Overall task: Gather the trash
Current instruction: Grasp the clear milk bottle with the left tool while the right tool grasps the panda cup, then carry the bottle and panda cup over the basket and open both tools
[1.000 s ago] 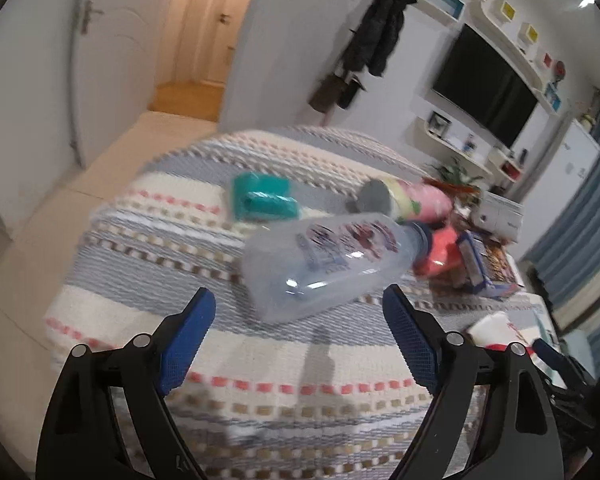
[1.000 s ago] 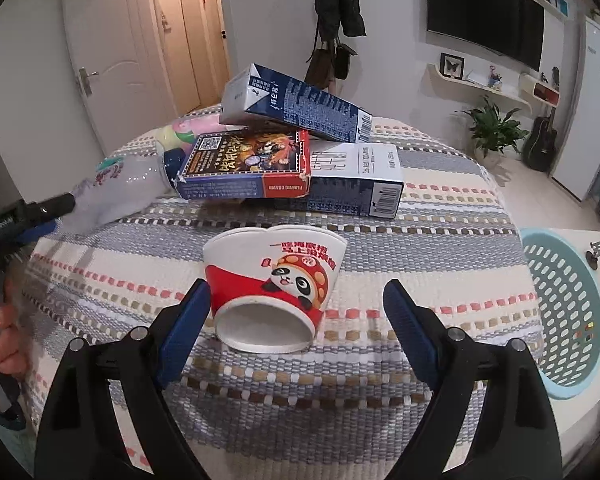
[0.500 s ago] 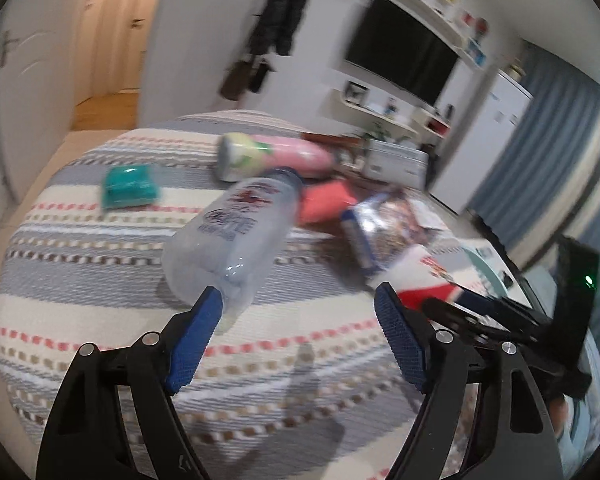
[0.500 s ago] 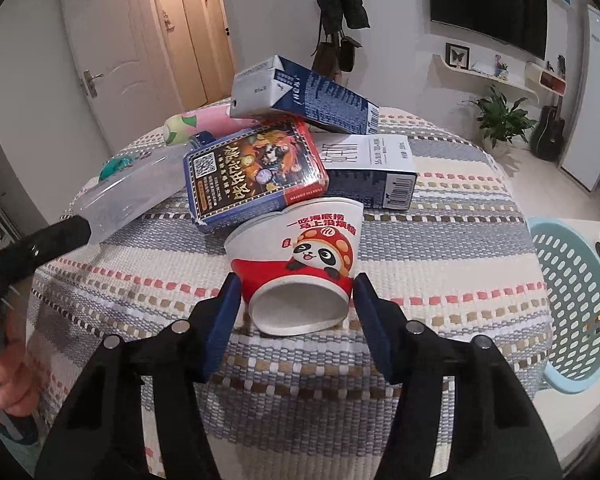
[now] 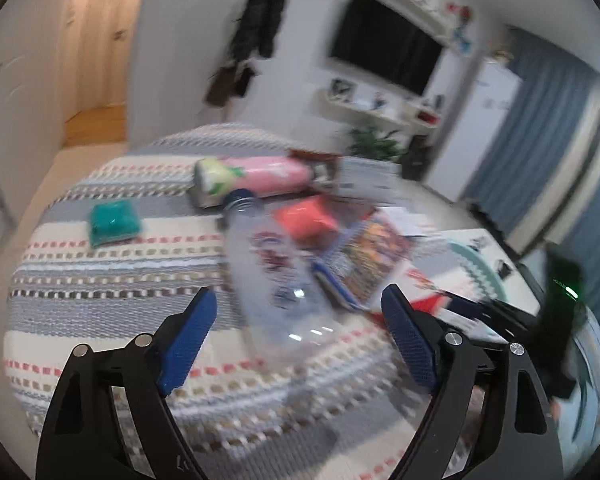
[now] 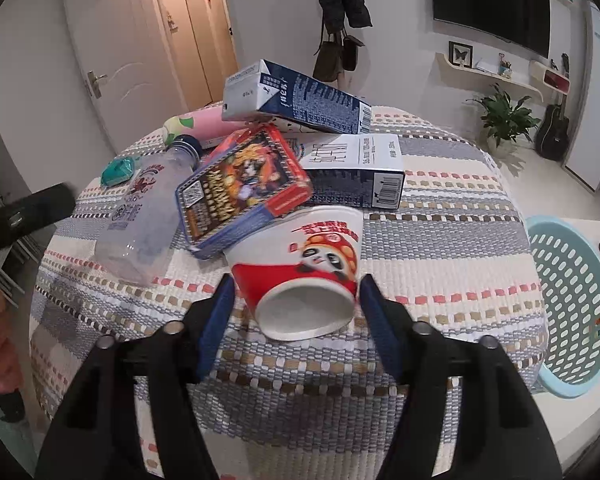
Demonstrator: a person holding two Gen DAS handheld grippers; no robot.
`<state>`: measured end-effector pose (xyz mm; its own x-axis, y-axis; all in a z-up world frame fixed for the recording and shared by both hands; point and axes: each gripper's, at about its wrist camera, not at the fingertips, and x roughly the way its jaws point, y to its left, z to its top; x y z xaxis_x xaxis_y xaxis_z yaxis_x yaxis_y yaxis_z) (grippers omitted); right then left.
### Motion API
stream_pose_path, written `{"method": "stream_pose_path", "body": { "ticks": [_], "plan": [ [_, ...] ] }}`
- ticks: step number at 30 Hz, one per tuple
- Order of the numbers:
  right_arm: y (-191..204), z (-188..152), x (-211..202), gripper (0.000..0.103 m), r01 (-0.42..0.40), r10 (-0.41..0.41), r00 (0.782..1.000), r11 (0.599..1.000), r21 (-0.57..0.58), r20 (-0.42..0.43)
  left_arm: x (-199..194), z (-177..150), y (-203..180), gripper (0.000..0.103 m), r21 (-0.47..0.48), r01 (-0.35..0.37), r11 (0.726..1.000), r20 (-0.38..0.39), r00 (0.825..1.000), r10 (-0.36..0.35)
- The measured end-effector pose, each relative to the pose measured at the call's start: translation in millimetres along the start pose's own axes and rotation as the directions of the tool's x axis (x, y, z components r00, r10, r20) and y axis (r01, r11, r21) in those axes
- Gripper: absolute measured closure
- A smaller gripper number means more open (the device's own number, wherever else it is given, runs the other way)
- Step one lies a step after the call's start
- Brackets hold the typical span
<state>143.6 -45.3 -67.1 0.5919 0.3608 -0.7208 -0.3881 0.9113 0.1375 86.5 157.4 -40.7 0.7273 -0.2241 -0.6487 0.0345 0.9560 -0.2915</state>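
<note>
A red and white paper cup with a panda [image 6: 304,276] lies on its side on the striped tablecloth. My right gripper [image 6: 296,312] has its blue pads on both sides of the cup's rim, closed onto it. A clear plastic bottle [image 5: 280,280] lies in front of my left gripper [image 5: 296,340], which is open and empty just short of the bottle's base. The bottle also shows in the right wrist view [image 6: 144,220]. A colourful snack box [image 6: 244,184] leans on the cup.
Two blue and white cartons [image 6: 296,100] [image 6: 356,168] lie behind the box, with a pink tube [image 5: 256,176], a teal packet [image 5: 112,220] and a red packet [image 5: 308,220]. A light blue basket [image 6: 568,300] stands at the table's right edge.
My right gripper has moved forward and closed from wide open onto the cup. My left gripper has swung right, so the bottle now lies lengthwise between its open fingers.
</note>
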Motion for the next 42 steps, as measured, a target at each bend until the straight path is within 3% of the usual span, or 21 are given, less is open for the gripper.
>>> {"method": "stream_pose_path", "body": {
  "ticks": [3,8,12,15,22,29,42],
  "plan": [
    [1.3,1.6,5.6,0.034,-0.003,0.003,1.000,1.000,-0.005,-0.021,20.1,4.3,6.8,0.021,-0.050,-0.022,0.999,-0.047,0.999,0.019],
    [-1.9,5.1,14.3,0.032,-0.013,0.014,0.998,1.000,0.009,-0.058,52.1,7.4,-1.6,0.024,-0.042,-0.109,0.993,-0.127,0.987,0.103],
    [-6.3,9.9,16.7,0.032,-0.018,0.020,0.998,0.999,0.032,-0.062,69.1,10.5,-3.8,0.034,-0.024,-0.168,0.986,-0.171,0.972,0.161],
    [-7.4,14.0,20.0,0.032,-0.028,0.031,0.997,0.999,0.041,-0.068,75.5,11.4,1.0,0.042,-0.050,-0.173,0.984,-0.188,0.969,0.161],
    [-8.0,14.1,13.0,0.038,-0.021,0.023,0.999,0.999,0.025,-0.044,65.2,8.7,-0.8,0.046,-0.054,-0.167,0.984,-0.123,0.980,0.159],
    [-26.8,15.0,-13.3,0.039,0.000,-0.002,1.000,0.998,0.058,0.027,34.2,0.5,-1.5,0.046,-0.113,-0.079,0.991,-0.029,0.997,0.076],
    [-73.4,25.8,-74.9,0.039,0.063,-0.086,0.979,0.990,0.125,0.183,-16.5,19.3,-76.1,0.046,-0.005,0.020,1.000,0.127,0.992,-0.019]
  ]
}}
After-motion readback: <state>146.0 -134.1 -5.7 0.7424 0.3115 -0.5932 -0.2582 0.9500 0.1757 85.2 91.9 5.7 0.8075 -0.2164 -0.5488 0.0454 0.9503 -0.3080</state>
